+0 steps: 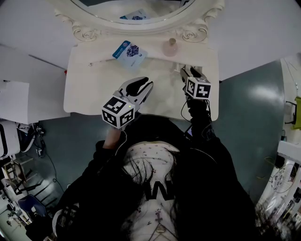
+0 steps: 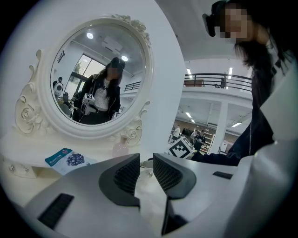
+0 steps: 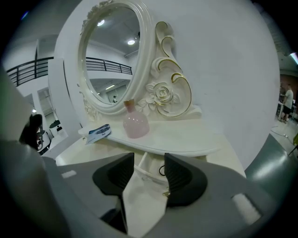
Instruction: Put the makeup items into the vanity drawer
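On the white vanity, a blue makeup packet and a pink bottle rest on the raised shelf under the mirror. A thin white stick lies left of the packet. My left gripper hovers over the tabletop, open by a narrow gap and holding nothing. My right gripper is open at the shelf's right end. A small drawer shows between its jaws, seemingly pulled out; a dark loop lies by it.
The oval mirror in its carved frame rises behind the shelf against a white wall. The person's body presses against the vanity's front edge. Grey-green floor lies to the right, and white furniture stands to the left.
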Demonstrator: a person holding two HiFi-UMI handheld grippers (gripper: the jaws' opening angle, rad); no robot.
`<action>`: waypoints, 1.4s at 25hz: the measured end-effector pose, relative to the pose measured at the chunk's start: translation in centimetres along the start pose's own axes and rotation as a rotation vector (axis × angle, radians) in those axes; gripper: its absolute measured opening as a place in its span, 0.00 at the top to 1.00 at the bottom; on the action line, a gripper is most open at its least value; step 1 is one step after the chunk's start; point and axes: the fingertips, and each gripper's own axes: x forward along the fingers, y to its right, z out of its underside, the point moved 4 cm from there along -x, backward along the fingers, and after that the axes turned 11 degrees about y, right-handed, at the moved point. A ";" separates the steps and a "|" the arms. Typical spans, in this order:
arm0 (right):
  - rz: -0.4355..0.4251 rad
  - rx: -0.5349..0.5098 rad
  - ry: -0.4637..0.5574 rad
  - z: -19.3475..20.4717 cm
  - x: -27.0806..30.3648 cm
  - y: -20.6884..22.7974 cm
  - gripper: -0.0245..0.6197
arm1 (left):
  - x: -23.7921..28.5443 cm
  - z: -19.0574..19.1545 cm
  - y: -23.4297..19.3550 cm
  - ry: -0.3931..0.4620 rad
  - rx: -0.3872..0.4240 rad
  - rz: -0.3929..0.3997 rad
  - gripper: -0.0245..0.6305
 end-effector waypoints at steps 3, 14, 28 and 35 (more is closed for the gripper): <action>-0.021 0.009 0.041 -0.6 -1.2 -1.3 0.63 | -0.3 -0.1 -0.1 0.002 0.001 0.016 0.83; -0.089 0.014 0.195 -1.9 -7.4 -9.8 0.66 | -3.1 0.1 -0.1 -0.012 0.001 0.120 0.83; -0.068 0.032 0.254 1.1 -13.1 -18.3 0.85 | -7.5 2.3 0.8 -0.044 -0.032 0.253 0.83; -0.133 0.006 0.268 0.8 -15.4 -19.1 0.88 | -8.8 2.0 2.7 0.008 -0.025 0.209 0.83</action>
